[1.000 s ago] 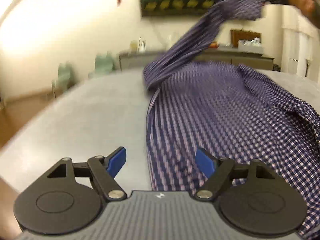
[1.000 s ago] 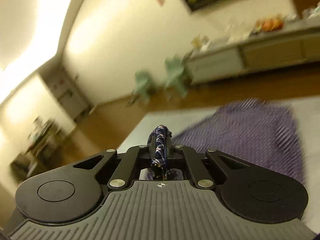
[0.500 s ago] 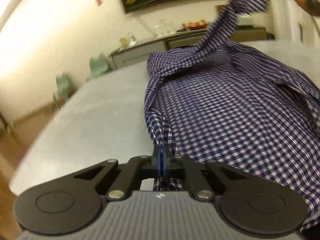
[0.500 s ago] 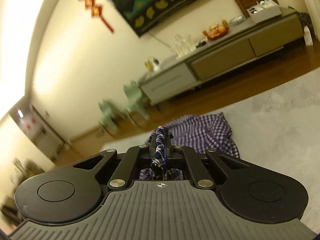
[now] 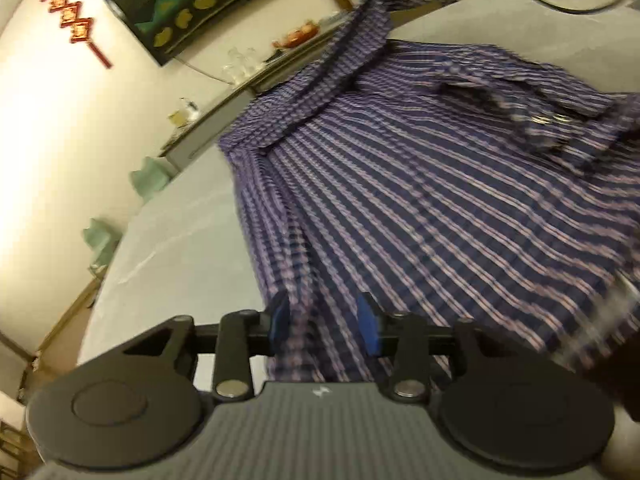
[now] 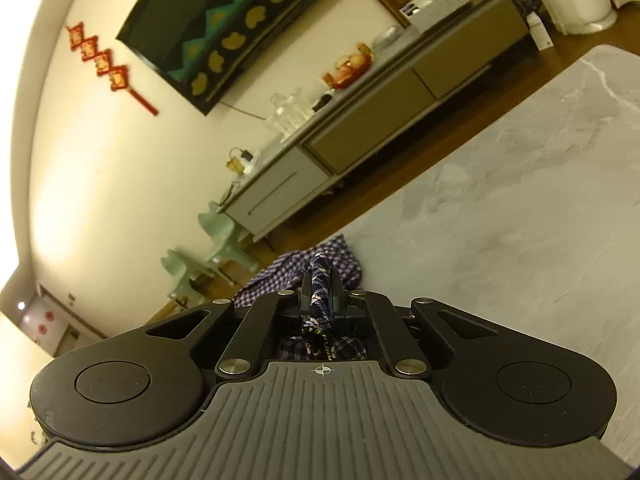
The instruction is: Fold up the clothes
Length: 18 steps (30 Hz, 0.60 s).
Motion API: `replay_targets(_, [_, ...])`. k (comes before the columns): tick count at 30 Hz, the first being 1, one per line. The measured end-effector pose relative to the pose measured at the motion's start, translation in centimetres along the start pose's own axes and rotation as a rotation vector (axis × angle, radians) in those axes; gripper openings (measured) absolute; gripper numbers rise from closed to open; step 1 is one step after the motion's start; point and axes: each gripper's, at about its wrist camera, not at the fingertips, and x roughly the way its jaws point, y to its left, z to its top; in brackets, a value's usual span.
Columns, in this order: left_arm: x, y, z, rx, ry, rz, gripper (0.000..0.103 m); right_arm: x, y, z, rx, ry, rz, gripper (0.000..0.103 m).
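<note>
A dark blue checked shirt (image 5: pixel 440 200) lies spread on the grey table (image 5: pixel 180 248). My left gripper (image 5: pixel 323 322) sits at the shirt's near left edge. Its jaws are opening, the blue pads (image 5: pixel 368 328) stand apart, and the hem runs loose between them. One part of the shirt rises as a taut strip (image 5: pixel 372 20) to the top right. My right gripper (image 6: pixel 320 280) is shut on a bunched fold of the shirt (image 6: pixel 344 256), low over the table (image 6: pixel 500 208).
The table's left edge drops to a wooden floor. Beyond it stand pale green chairs (image 6: pixel 218 232) and a long sideboard (image 6: pixel 360 136) with glassware and boxes against the wall. Bare marbled tabletop stretches to the right of my right gripper.
The left jaws closed on the shirt's edge, then parted again, and that view has rolled. The right gripper came down toward the table, still holding its fold.
</note>
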Motion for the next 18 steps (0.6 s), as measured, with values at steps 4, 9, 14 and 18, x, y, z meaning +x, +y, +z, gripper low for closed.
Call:
replay_targets(4, [-0.8,0.2,-0.7,-0.041,0.002,-0.021,0.007,0.1,0.3,0.7,0.017,-0.012,0.040,0.003])
replay_targets(9, [-3.3,1.4,0.3,-0.137,-0.040,-0.116,0.006,-0.9,2.1,0.7,-0.002,-0.014,0.116,0.004])
replay_targets(14, [-5.8,2.2,-2.7,-0.150,-0.082,0.003,0.049,-1.5,2.6,0.2,-0.011,-0.006,0.124,0.005])
replay_targets(18, [-5.4,3.8,-5.9,-0.224,-0.025,-0.001,0.064,-1.8,2.1,0.0,0.009,0.004,0.130,0.006])
